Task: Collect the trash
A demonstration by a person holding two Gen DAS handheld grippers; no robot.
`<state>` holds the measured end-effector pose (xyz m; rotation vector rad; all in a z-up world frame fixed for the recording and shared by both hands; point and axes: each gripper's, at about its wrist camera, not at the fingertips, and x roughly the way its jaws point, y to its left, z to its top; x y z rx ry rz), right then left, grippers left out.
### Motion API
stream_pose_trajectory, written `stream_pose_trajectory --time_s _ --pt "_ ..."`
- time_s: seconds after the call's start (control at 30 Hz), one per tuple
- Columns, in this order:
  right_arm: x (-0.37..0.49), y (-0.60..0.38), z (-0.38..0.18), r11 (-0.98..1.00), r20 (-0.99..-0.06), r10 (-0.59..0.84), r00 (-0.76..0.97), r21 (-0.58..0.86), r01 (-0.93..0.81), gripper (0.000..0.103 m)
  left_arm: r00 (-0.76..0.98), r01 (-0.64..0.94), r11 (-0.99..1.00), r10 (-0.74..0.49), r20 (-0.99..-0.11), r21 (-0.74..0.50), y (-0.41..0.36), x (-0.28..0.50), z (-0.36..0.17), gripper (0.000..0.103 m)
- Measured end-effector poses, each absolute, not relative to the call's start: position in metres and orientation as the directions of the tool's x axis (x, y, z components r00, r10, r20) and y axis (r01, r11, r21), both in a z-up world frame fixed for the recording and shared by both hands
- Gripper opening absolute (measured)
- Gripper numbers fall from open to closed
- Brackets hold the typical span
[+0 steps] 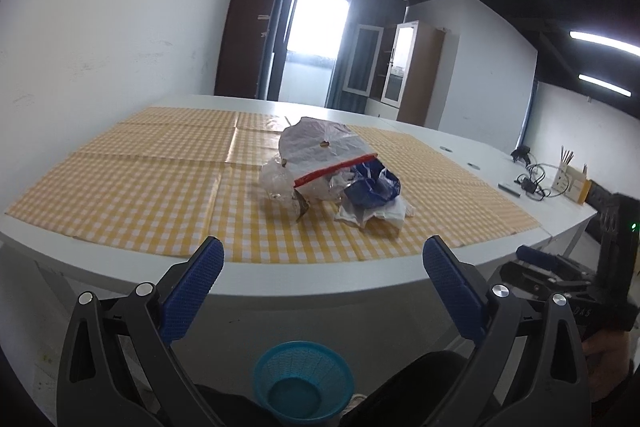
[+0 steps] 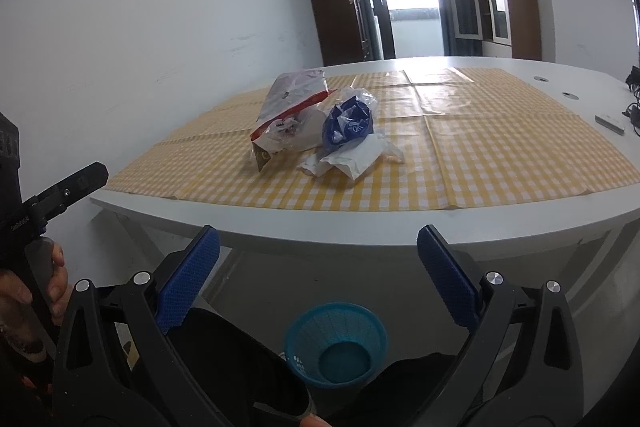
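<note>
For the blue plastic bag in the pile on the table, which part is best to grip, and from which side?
Probably the top bulge of the blue plastic bag, approached from the near table edge with the right gripper. The bag is crumpled into a raised lump, its near side is uncovered, and white paper lies under it, so a low grip might take the paper too.

The checked tablecloth (image 1: 160, 179) looks glossy, creased plastic. The trash pile (image 1: 336, 171) is crinkled film and paper; the basket (image 1: 304, 383) is ribbed plastic.

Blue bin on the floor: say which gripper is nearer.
Hard to call. The bin lies below both; left gripper sits centred over it, right gripper slightly left.
</note>
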<state>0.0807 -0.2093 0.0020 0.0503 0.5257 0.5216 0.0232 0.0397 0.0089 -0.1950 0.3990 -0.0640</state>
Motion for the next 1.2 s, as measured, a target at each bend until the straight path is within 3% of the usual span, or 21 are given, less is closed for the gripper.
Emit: stream_pose_trajectory --time_s 0.2,0.47,0.53,0.77,1.03,1.2 --pt "0.118 -0.199 0.008 0.869 -0.484 0.485 0.728 0.168 -0.466 0.094 0.906 0.028 0.991 -0.082 -0.416 -0.134 0.043 0.066 0.017 0.097" --pt "0.176 -0.182 0.020 0.881 -0.521 0.450 0.725 0.124 -0.457 0.092 0.900 0.020 0.980 -0.104 -0.424 -0.198 0.075 0.140 0.027 0.097" --pt "0.189 -0.176 0.022 0.883 -0.526 0.445 0.725 0.120 -0.454 0.087 0.896 0.018 0.981 -0.102 -0.432 -0.194 0.079 0.159 0.028 0.097" --pt "0.238 -0.161 0.020 0.885 -0.574 0.435 0.694 0.130 -0.447 0.084 0.872 0.032 0.984 -0.114 -0.476 -0.177 0.082 0.221 0.031 0.097" --pt "0.288 -0.152 0.013 0.879 -0.631 0.449 0.633 0.185 -0.439 0.070 0.843 0.053 0.996 -0.087 -0.531 -0.078 0.067 0.279 0.034 0.097" --pt "0.313 -0.142 0.002 0.872 -0.678 0.454 0.578 0.204 -0.446 0.059 0.817 0.078 0.989 -0.135 -0.560 -0.125 0.070 0.318 0.034 0.097"
